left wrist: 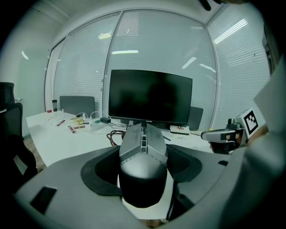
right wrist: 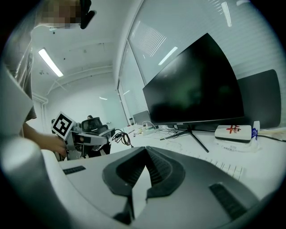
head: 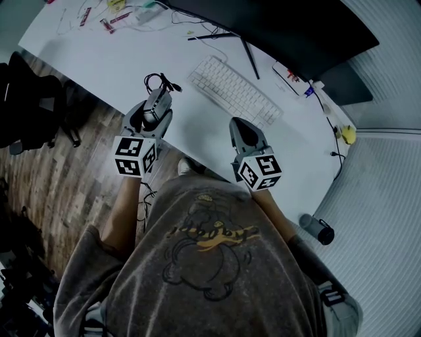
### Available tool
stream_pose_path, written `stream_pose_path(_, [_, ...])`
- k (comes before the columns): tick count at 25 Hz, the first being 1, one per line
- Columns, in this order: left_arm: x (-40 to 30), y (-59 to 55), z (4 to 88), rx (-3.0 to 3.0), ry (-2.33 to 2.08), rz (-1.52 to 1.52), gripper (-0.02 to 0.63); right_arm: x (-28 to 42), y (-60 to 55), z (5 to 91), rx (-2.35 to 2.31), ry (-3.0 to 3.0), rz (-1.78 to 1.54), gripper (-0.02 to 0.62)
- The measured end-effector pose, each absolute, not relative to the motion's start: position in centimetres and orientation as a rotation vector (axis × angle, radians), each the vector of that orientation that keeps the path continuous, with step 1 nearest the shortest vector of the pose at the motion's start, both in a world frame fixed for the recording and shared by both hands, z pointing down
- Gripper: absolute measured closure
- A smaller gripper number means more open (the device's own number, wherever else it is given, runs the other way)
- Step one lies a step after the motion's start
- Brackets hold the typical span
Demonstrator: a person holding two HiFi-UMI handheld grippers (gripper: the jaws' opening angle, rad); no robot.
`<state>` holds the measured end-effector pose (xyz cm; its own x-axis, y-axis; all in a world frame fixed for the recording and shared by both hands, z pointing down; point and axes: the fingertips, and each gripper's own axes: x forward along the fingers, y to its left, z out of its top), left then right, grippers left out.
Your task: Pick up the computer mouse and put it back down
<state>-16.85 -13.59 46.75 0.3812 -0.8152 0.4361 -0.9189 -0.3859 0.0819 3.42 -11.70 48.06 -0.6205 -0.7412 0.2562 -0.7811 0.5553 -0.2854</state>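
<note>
A grey and black computer mouse (head: 158, 100) sits between the jaws of my left gripper (head: 155, 113) near the front edge of the white desk (head: 99, 59). In the left gripper view the mouse (left wrist: 143, 154) fills the gap, with the dark pads (left wrist: 99, 172) against both its sides. Its coiled cable (head: 158, 80) lies just beyond it. My right gripper (head: 245, 128) hovers over the desk to the right, below the keyboard (head: 233, 89). Its jaws meet at the tip with nothing between them (right wrist: 143, 150).
A dark monitor (head: 283, 33) stands behind the keyboard. Cables and small packets (head: 125, 16) lie at the far left of the desk. A black office chair (head: 26, 99) stands on the wood floor to the left. A dark cylinder (head: 318, 229) lies at the lower right.
</note>
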Motion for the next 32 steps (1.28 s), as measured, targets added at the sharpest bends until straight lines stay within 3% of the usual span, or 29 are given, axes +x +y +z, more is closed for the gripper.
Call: stream_pose_path(32, [-19.2,-18.9,62.6,2.095,-1.43,0.745,0.298,5.5,-15.2,50.0,1.433,-2.531,0.662,0.598])
